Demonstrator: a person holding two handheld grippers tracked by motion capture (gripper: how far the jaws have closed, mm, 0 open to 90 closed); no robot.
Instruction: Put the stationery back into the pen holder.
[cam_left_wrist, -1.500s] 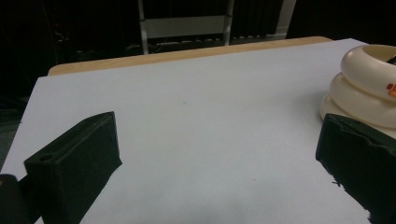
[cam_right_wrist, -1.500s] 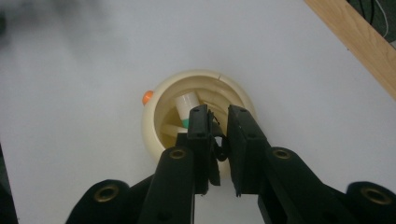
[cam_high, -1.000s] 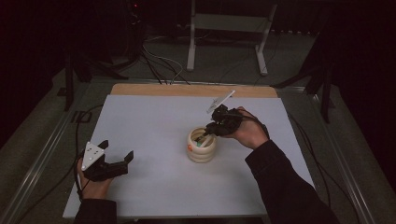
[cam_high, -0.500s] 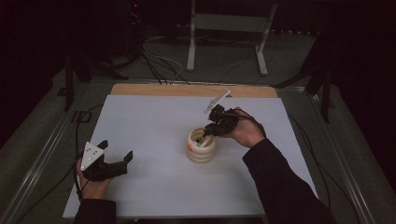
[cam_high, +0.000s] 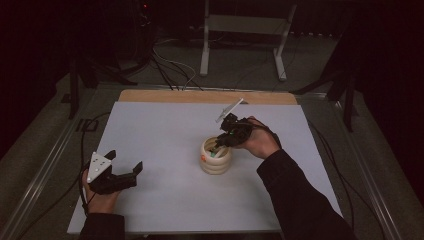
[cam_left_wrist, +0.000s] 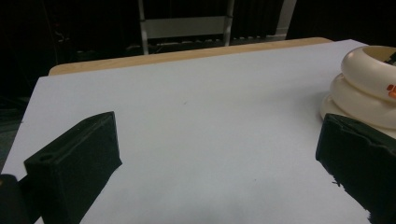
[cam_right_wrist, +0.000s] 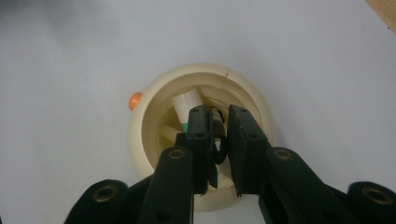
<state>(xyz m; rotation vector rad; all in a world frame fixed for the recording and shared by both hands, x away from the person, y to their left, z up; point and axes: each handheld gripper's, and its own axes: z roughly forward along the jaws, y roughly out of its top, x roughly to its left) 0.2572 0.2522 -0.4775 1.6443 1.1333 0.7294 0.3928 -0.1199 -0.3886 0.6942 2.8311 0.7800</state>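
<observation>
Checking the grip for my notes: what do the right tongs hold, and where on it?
The right tongs pinch a thin dark item inside the cream holder, near its upper end; what it is cannot be told.

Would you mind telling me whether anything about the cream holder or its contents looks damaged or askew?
The cream holder has a thin crack-like line at its rim on the far side. Inside, the white stick leans tilted rather than upright. Nothing has spilled onto the table.

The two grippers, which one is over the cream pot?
The right gripper, the one at the far side of the table: its jaws reach down into the cream pot, nearly shut among the things inside. The left gripper stands open over bare table, apart from the pot.
</observation>
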